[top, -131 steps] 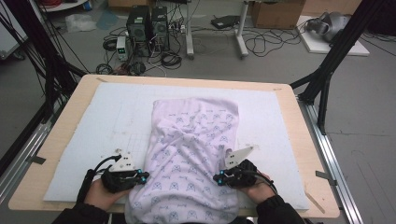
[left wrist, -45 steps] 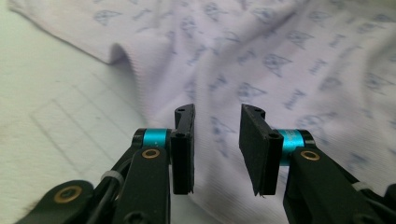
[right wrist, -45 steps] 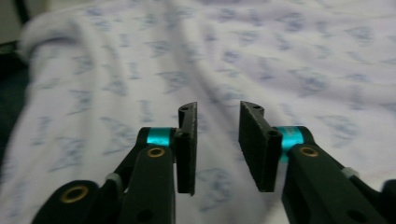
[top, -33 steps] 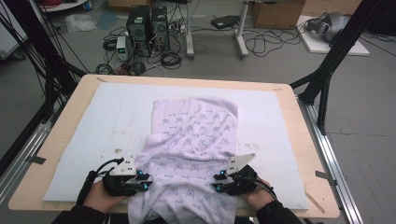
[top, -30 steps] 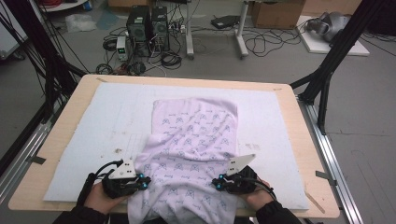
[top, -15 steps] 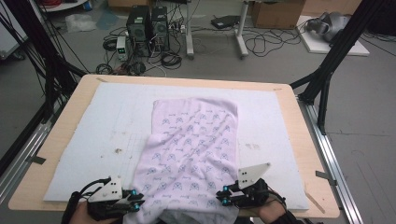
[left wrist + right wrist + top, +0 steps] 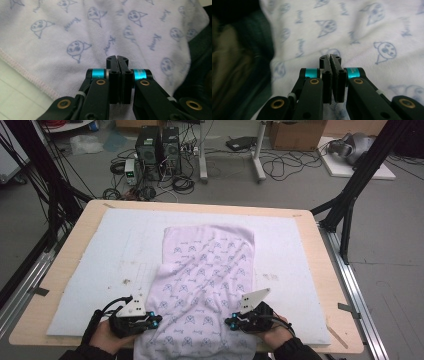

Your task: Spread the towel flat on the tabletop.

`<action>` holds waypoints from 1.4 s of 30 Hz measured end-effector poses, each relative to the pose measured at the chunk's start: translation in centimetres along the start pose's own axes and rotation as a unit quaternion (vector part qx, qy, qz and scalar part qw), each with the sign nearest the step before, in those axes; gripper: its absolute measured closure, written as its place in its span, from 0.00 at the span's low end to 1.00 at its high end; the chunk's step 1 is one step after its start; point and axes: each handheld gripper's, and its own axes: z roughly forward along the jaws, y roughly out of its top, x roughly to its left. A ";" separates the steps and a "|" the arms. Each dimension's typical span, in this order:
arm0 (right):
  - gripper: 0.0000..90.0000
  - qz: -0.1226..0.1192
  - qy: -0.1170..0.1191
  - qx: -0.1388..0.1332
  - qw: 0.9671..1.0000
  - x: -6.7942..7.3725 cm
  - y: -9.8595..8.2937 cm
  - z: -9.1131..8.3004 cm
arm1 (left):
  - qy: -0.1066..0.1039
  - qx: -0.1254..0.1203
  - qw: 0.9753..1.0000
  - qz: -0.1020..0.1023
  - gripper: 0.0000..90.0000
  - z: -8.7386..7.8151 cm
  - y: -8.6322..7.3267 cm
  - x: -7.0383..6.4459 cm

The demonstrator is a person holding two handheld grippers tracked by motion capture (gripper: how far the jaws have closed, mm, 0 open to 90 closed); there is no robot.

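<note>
Towel [image 7: 205, 280]: lay flat on bench [image 7: 325, 270], near edge overhanging. Left claw [image 7: 155, 321] and right claw [image 7: 229, 322] closed, apparently pinching its near corners, probably to pull it flat.

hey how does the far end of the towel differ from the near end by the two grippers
The far end of the towel lies flat and squared on the white mat; the near end is rumpled and hangs over the table edge. The far end is free; the near end sits between the left gripper and the right gripper, whose jaws are shut, apparently pinching it. Both ends carry the same blue printed faces.
</note>
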 end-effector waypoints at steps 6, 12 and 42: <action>0.79 0.001 -0.003 -0.025 1.000 1.2 -0.7 -2.1 | -0.002 -0.017 1.000 0.014 0.80 -1.9 -0.7 -1.5; 0.78 0.007 -0.034 0.008 0.999 0.3 -1.5 -1.7 | 0.018 0.005 1.000 0.016 0.81 -0.8 -0.9 0.0; 0.84 0.025 -0.011 -0.012 1.000 0.2 -2.8 -3.6 | 0.029 -0.018 0.999 0.000 0.86 -2.7 -1.9 -0.4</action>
